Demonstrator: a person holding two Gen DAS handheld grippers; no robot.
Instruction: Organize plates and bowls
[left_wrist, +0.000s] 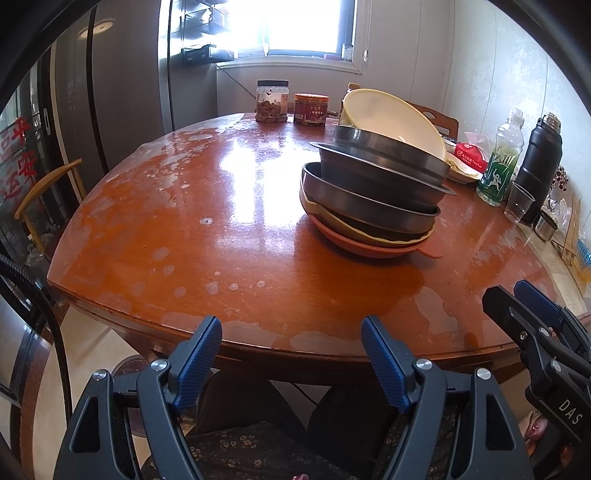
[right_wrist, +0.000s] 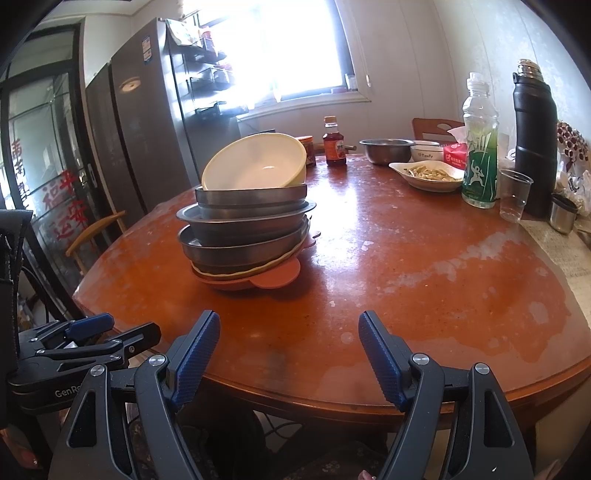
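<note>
A stack of dishes stands on the round wooden table (left_wrist: 207, 258) (right_wrist: 424, 280). At the bottom lies an orange plate (left_wrist: 369, 246) (right_wrist: 277, 278), then a yellowish plate, several metal pans (left_wrist: 369, 192) (right_wrist: 243, 221), and on top a tilted cream bowl (left_wrist: 395, 118) (right_wrist: 258, 166). My left gripper (left_wrist: 291, 332) hangs open over the near table edge, left of the stack, with nothing between its fingers. My right gripper (right_wrist: 290, 326) is open too, empty, at the near edge right of the stack. Each gripper shows in the other's view: the right gripper (left_wrist: 517, 299), the left gripper (right_wrist: 122, 328).
Along the far and right side stand two jars (left_wrist: 273, 101), a sauce bottle (right_wrist: 334, 142), a steel bowl (right_wrist: 386, 150), a white bowl (right_wrist: 426, 153), a dish of food (right_wrist: 428, 175), a green bottle (right_wrist: 480, 147), a plastic cup (right_wrist: 513, 195) and a black flask (right_wrist: 533, 147). Chairs and a fridge stand behind.
</note>
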